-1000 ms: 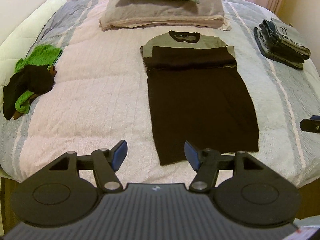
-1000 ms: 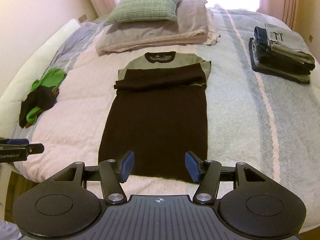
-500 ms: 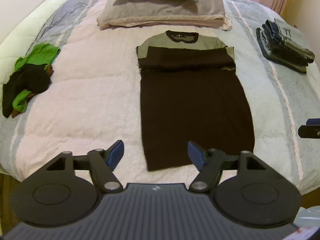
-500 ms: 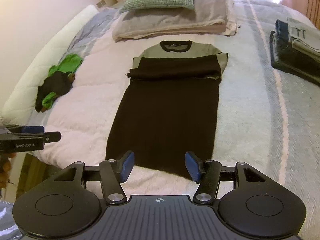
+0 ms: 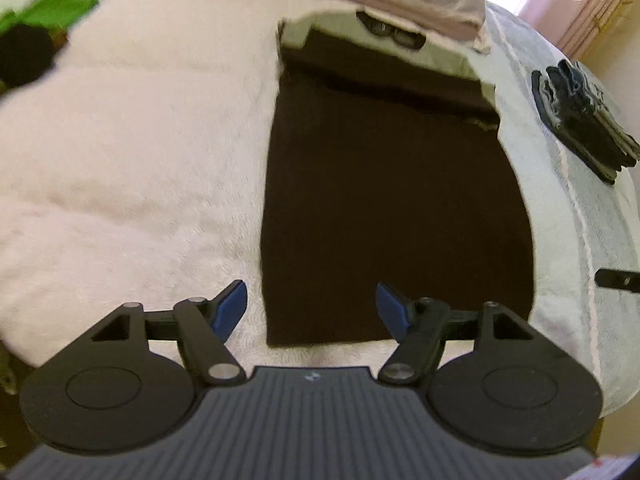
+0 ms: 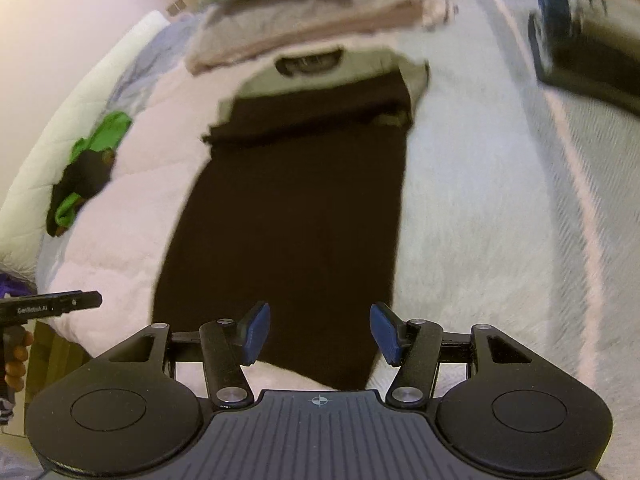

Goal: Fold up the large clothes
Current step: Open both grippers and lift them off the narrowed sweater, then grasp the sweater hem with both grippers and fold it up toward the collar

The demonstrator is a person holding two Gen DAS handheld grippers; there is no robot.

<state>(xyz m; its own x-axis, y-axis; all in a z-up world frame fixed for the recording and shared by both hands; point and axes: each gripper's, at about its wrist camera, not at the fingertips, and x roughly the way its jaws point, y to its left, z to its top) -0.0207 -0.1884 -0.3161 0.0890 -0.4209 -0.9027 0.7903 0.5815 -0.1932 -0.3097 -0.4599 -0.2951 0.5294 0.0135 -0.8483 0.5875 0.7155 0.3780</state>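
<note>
Here we hold both grippers low over the near edge of the bed (image 5: 120, 152), pointing steeply down at the dress (image 5: 392, 208). The dress lies flat in the middle of the bed, hem toward us and collar toward the pillows (image 6: 304, 12). It is dark brown with a pale olive yoke, and its upper part carries a dark fold lying across the chest. Both views are blurred, so finer detail of the fabric is lost.

Our left gripper (image 5: 311, 310) hangs above the hem's left corner. Its jaws are closing but nothing sits between the blue pads (image 5: 230, 306); the left pad is over the pink blanket, the right one over the dress. We cannot tell whether the tips touch the cloth. Our right gripper (image 6: 319, 334) hangs above the hem's right part with its jaws apart and empty, both pads over dark fabric near the hem.

In the right wrist view the left gripper's side shows at the left edge (image 6: 52, 306), with fingers of our hand (image 6: 16, 354) wrapped on its handle. A green and black garment (image 6: 88, 168) lies bunched near the bed's left side, well apart from the dress. A stack of folded clothes (image 5: 584, 120) sits on the right side of the bed.
</note>
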